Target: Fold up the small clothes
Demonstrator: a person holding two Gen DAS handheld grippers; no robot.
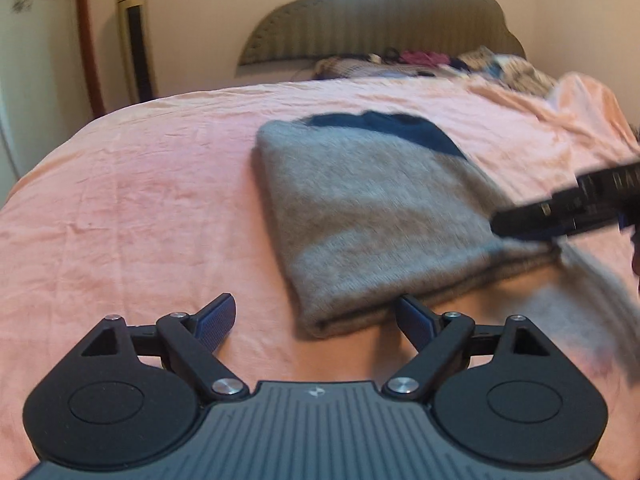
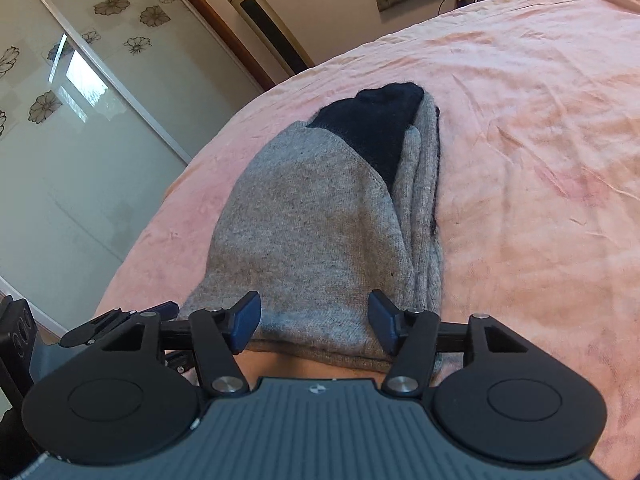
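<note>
Garment: the grey sweater (image 2: 312,216) with a dark navy part (image 2: 376,128) lies on the pink bed (image 2: 520,120), already folded into a compact multi-layer bundle; stacked edges show along its right side in the right wrist view
Step in hand: judged late in the fold; the bundle looks nearly complete, and one loose grey flap (image 1: 592,304) lies blurred at the near right corner in the left wrist view
Right tongs (image 2: 314,322): spread, holding nothing; the near edge of the bundle lies between and just beyond the tips
Left tongs (image 1: 316,318): spread, empty; the near folded corner of the sweater lies just ahead, between the tips, apart from both
Next move: you will probably need to close on the near edge or the loose flap and tuck it over; grip all layers together, since the soft knit may slip apart
Surroundings: headboard (image 1: 380,20) and scattered fabrics (image 1: 420,58) at the far end of the bed
</note>
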